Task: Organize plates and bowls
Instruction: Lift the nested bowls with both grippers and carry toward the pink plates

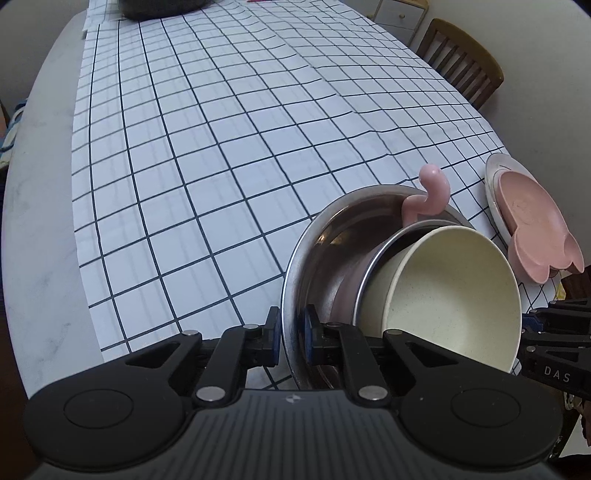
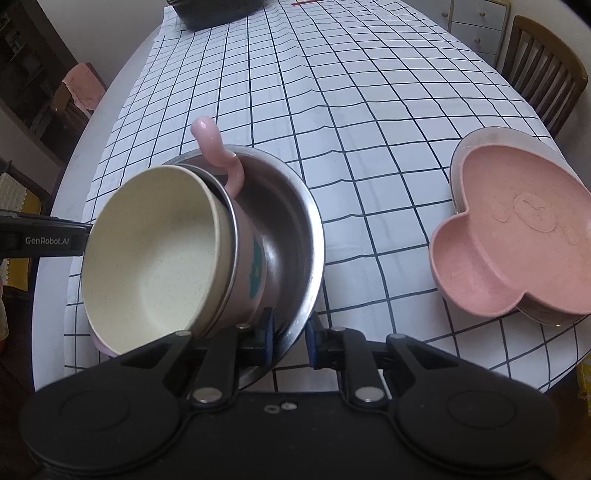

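A steel bowl [image 1: 325, 236] [image 2: 291, 206] is tilted above the checked tablecloth. Inside it sits a pink bowl [image 2: 247, 266] with a curled pink handle [image 1: 432, 192] [image 2: 218, 147], and a cream bowl [image 1: 450, 291] [image 2: 155, 251] is nested in that. My left gripper [image 1: 290, 332] is shut on the steel bowl's left rim. My right gripper [image 2: 290, 332] is shut on the steel bowl's right rim. A pink bear-shaped plate [image 1: 535, 229] [image 2: 517, 236] lies on a round plate [image 1: 493, 192] [image 2: 480, 136] to the right.
The checked tablecloth [image 1: 207, 155] [image 2: 332, 92] covers most of the oval table. A dark container [image 1: 159, 7] [image 2: 214, 11] stands at the far end. Wooden chairs [image 1: 461, 62] [image 2: 543, 70] and a white drawer unit [image 2: 476, 26] stand beyond the right side.
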Motion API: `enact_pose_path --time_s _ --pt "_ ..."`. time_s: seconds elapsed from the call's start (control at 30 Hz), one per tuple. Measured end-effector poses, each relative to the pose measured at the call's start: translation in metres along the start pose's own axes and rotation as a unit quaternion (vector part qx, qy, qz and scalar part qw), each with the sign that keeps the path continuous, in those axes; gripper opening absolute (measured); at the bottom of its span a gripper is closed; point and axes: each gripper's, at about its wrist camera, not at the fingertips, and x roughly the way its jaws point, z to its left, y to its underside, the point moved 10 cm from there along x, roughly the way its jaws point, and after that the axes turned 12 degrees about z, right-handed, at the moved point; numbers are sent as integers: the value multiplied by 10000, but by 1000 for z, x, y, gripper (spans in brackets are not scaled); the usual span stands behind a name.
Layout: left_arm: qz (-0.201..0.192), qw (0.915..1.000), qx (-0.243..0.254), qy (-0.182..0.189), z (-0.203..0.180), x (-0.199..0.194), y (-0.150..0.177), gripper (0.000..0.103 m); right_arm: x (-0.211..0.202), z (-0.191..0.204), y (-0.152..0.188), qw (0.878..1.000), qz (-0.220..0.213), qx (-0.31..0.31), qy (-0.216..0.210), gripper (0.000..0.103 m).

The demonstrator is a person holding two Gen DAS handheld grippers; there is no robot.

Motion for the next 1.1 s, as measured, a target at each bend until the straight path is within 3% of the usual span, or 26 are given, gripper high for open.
enact_pose_path --time_s 0.33,0.6,1.1 --pt "-202 9997 109 -49 -47 -36 -14 11 -46 -25 -7 9999 -112 24 -50 17" --pt "-354 9990 275 -61 -108 -51 -44 11 -82 -75 -15 9996 -213 171 -44 17" --pt "-373 9988 324 -15 -221 -23 -97 11 -115 -193 -29 9991 -324 252 144 17"
